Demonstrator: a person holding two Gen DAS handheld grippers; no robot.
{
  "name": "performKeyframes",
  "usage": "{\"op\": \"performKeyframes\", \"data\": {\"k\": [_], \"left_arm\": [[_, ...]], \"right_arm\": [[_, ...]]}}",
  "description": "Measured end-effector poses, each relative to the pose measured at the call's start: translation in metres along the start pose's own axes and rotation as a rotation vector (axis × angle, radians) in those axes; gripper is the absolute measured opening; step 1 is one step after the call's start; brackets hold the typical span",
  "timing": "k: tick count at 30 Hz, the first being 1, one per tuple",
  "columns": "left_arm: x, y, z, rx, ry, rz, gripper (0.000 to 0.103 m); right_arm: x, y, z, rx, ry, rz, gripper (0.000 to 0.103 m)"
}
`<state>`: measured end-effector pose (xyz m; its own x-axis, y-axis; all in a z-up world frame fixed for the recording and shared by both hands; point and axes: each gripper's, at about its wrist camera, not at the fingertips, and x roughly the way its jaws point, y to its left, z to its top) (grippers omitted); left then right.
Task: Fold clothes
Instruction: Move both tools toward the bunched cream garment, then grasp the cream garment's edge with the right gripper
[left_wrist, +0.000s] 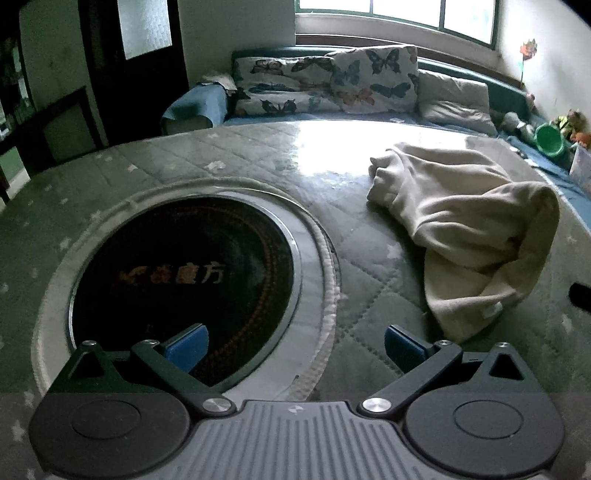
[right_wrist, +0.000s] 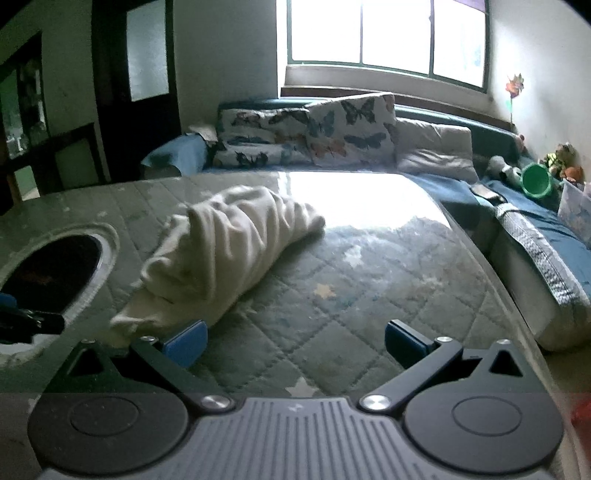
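A cream garment (right_wrist: 225, 254) lies crumpled in a long heap on the quilted desk (right_wrist: 332, 302), nothing folded yet. In the right wrist view its long axis runs from a near end just ahead of the right gripper (right_wrist: 295, 345), by its left blue finger (right_wrist: 186, 341), diagonally away and rightward to a far end close to the bright patch under the window. The right gripper's fingers are spread wide and hold nothing; the cloth lies ahead and to the left of their gap, not between them. In the left wrist view the same garment (left_wrist: 469, 229) sits ahead and well to the right of the left gripper (left_wrist: 295, 347), whose fingers are likewise wide apart and empty, poised over the round dark cooktop (left_wrist: 184, 273) set into the desk. The right hand is, by my judgement, the nearer one to the garment's near end, while the left must travel rightward across the cooktop's rim to reach it. Open quilted surface lies to the right of the heap and in front of it, room enough to spread the cloth flat; the desk's right edge drops toward the blue sofa (right_wrist: 546, 236), and the cushions (right_wrist: 314, 136) stand well behind.
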<state>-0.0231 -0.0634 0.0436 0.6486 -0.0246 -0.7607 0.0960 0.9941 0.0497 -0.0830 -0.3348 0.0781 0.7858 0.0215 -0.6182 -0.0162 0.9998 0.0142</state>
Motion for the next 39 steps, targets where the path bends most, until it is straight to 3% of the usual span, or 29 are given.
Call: {"op": "performKeyframes", "data": {"k": [7, 28, 35, 39], "left_arm": [[-0.004, -0.004, 0.003, 0.017, 0.0, 0.013, 0.103], [0.0, -0.012, 0.015, 0.035, 0.01, 0.018, 0.103], [0.002, -0.012, 0.015, 0.035, 0.01, 0.016, 0.103], [0.004, -0.012, 0.015, 0.036, 0.013, 0.018, 0.103]], "right_arm": [[-0.001, 0.008, 0.014, 0.008, -0.005, 0.051, 0.103], [0.026, 0.027, 0.024, -0.02, 0.018, 0.054, 0.101], [0.042, 0.033, 0.027, -0.021, 0.056, 0.069, 0.08], [0.052, 0.036, 0.027, -0.029, 0.086, 0.083, 0.054]]}}
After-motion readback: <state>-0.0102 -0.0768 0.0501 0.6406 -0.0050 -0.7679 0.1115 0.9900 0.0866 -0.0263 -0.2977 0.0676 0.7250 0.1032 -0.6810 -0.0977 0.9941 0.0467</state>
